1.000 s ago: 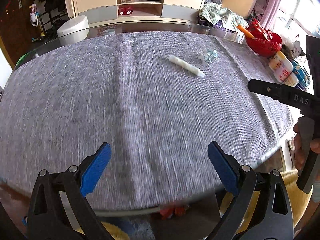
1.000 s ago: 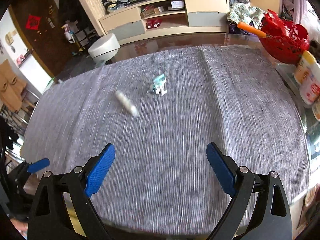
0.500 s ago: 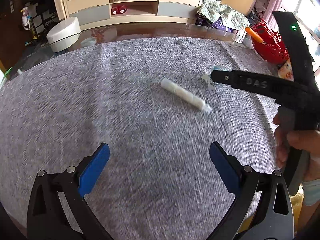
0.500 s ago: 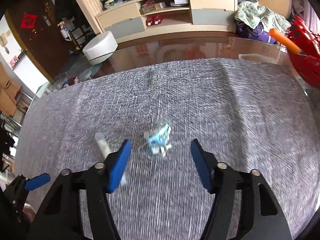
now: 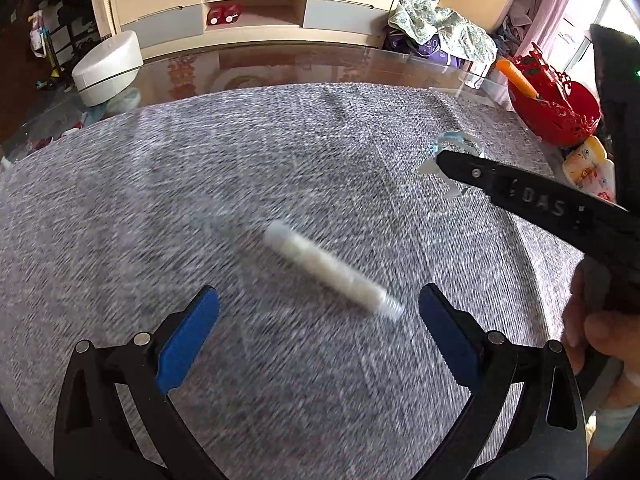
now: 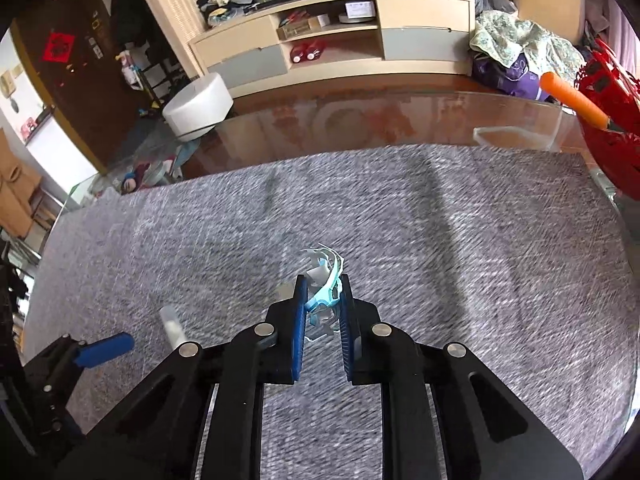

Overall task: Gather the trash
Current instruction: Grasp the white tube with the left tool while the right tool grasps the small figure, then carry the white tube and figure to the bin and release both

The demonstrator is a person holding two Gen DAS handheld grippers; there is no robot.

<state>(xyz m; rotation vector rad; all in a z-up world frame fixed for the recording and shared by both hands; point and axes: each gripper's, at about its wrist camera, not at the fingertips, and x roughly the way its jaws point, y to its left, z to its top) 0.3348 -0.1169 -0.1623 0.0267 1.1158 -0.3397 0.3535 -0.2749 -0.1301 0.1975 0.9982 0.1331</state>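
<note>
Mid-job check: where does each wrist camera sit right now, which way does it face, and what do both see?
Left wrist: behind the open left gripper, angled down at the white paper-wrapped stick on the grey woven tablecloth; a hand shows.
Right wrist: behind the right gripper, whose jaws are closing on the crumpled pale-blue plastic wrapper.
Shared: stick, wrapper, tablecloth, red lattice basket, and each other's gripper.

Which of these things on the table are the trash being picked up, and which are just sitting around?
Trash being collected:
- crumpled blue-and-clear plastic wrapper, between the closing jaws of the right gripper
- white tube, lying ahead of the open left gripper

Just lying about:
- red basket with an orange-handled tool
- small yellow-capped bottles
- grey cloth covering the table
</note>
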